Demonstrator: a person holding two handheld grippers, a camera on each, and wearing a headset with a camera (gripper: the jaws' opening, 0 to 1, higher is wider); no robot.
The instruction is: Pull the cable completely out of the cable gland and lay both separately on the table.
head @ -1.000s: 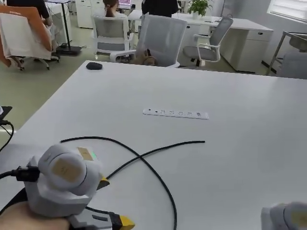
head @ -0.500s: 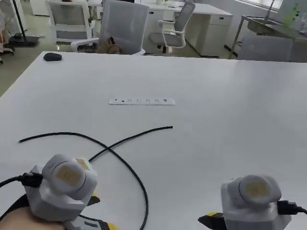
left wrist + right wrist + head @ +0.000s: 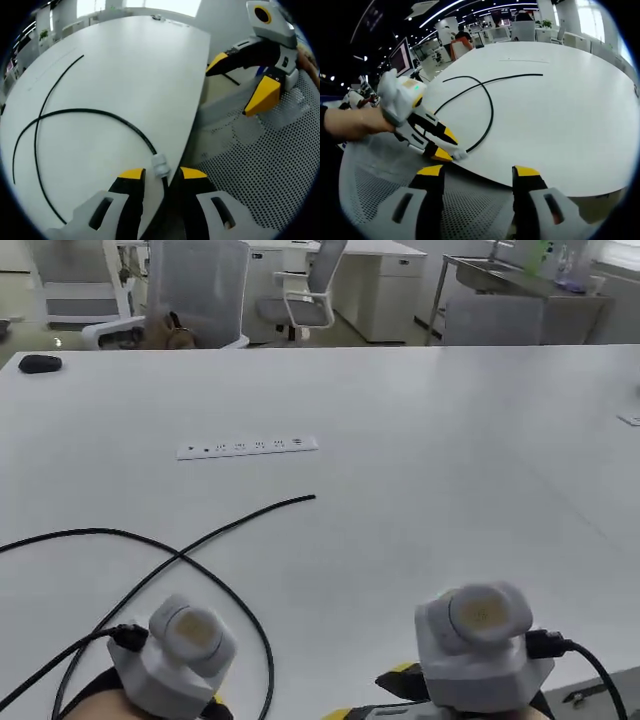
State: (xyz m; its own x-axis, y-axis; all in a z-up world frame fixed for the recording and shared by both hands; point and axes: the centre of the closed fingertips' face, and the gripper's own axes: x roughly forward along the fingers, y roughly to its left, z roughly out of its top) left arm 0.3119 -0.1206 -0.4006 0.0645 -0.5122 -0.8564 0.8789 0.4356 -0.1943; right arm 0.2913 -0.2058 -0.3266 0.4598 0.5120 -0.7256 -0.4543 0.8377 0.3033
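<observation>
Closest to me, my left gripper (image 3: pixel 162 176) has its two yellow-tipped fingers (image 3: pixel 132 175) close together at the near edge of the big white table (image 3: pixel 450 470). The small pale round cable gland (image 3: pixel 160 165) sits right between the tips. The long thin black cable (image 3: pixel 75 110) goes through it and down between the fingers. I cannot tell if my fingers press on it or just stand beside it. The cable is not out of the gland yet.

My right gripper (image 3: pixel 477 172) hangs to the right, just off the near edge, over a grey mesh with little holes (image 3: pixel 260 175). Its fingers are spread wide and hold nothing.

Farther out, the cable makes a big loop on the table and crosses over itself. Its loose end lies near the middle. Past that is a long white power strip (image 3: pixel 247 447), and far to the left a small black mouse (image 3: pixel 40 363). Grey office chairs (image 3: pixel 190 285) stand behind the far edge.

Here is what I think could go wrong. The gland is right at the edge, so it could drop to the floor if my fingers let go. If I pull hard, the loop could pull tight where the cable crosses and get stuck. The gland may hug the cable tightly, so my fingers could slip on the smooth cable, or the cable could jump free and whip around.
</observation>
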